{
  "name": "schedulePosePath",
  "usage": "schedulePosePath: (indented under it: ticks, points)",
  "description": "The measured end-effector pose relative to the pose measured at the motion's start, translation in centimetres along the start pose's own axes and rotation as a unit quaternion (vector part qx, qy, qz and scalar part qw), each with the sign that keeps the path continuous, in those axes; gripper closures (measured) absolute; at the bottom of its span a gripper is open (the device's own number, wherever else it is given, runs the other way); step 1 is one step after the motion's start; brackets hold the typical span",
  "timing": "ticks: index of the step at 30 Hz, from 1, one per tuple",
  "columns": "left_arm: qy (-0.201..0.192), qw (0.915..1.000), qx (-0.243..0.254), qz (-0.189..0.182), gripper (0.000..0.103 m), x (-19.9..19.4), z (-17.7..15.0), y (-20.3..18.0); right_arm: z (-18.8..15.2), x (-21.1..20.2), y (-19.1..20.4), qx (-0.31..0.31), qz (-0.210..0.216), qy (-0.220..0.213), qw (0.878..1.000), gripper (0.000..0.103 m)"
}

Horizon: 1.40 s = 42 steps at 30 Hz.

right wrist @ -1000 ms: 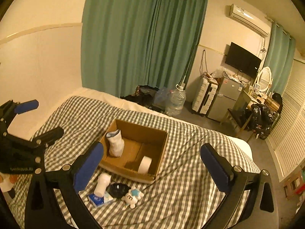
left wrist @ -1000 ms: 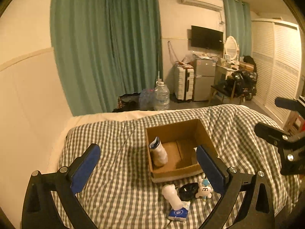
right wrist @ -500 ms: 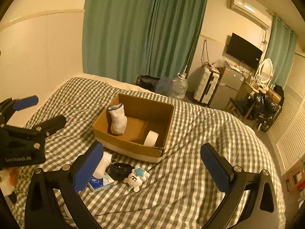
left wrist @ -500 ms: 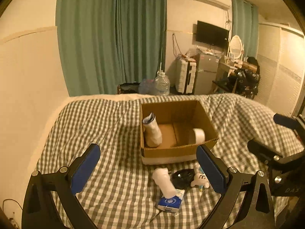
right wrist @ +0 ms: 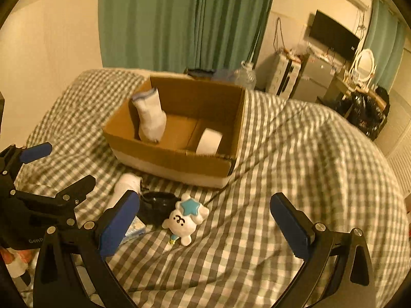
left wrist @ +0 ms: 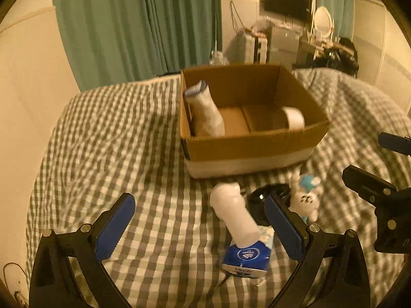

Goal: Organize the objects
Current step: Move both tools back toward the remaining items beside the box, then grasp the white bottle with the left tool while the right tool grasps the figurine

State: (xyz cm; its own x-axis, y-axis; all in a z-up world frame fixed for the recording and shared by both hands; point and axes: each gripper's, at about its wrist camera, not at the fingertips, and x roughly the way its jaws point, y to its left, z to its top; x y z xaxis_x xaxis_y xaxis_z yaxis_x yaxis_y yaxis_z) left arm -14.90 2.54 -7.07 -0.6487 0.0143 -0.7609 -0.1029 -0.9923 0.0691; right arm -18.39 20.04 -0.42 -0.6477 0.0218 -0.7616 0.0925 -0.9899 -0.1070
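An open cardboard box (left wrist: 246,148) (right wrist: 164,159) sits on the checked bed and holds a white sock (left wrist: 205,113) (right wrist: 151,118) and a roll of white tape (left wrist: 294,118) (right wrist: 209,141). In front of it lie a white rolled sock (left wrist: 235,215) (right wrist: 124,187) on a blue tissue pack (left wrist: 246,255), a black round object (left wrist: 264,200) (right wrist: 158,206) and a white plush toy with a blue star (left wrist: 305,197) (right wrist: 186,218). My left gripper (left wrist: 199,228) is open above the rolled sock. My right gripper (right wrist: 203,227) is open above the plush toy.
The checked blanket (right wrist: 295,169) covers the whole bed. A cream wall panel (left wrist: 28,82) runs along the left. Green curtains (left wrist: 138,25), a water jug (right wrist: 245,75), a suitcase, a fridge and a TV (right wrist: 332,34) stand beyond the bed's far edge.
Both grippers have moved forward and down toward the loose objects in front of the box, which look larger now. Both stay open and empty.
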Motion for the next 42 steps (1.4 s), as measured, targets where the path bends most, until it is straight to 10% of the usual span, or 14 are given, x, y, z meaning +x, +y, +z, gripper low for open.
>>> schedulePosePath:
  ticks: [9, 19, 24, 28, 42]
  points:
    - [0.057, 0.9983, 0.005, 0.001, 0.000, 5.5, -1.6, -0.5, -2.2, 7.6, 0.5, -0.008, 0.003, 0.077, 0.997, 0.002]
    - [0.109, 0.9938, 0.011, -0.020, 0.001, 9.3, -2.3, -1.2, -3.1, 11.8, 0.4, -0.003, 0.034, 0.147, 0.989, 0.034]
    - [0.114, 0.9926, 0.029, -0.029, 0.025, 9.8, -2.9, -2.0, -3.3, 11.8, 0.7, -0.010, 0.040, 0.146, 0.988, 0.045]
    - [0.117, 0.9910, 0.036, -0.053, 0.064, 9.3, -3.2, -2.5, -3.6, 11.0, 0.8, -0.018, 0.030, 0.136, 0.990, 0.051]
    - [0.086, 0.9946, 0.026, -0.051, 0.066, 3.4, -4.2, -1.7, -5.0, 5.9, 1.6, -0.049, 0.016, 0.083, 0.995, 0.051]
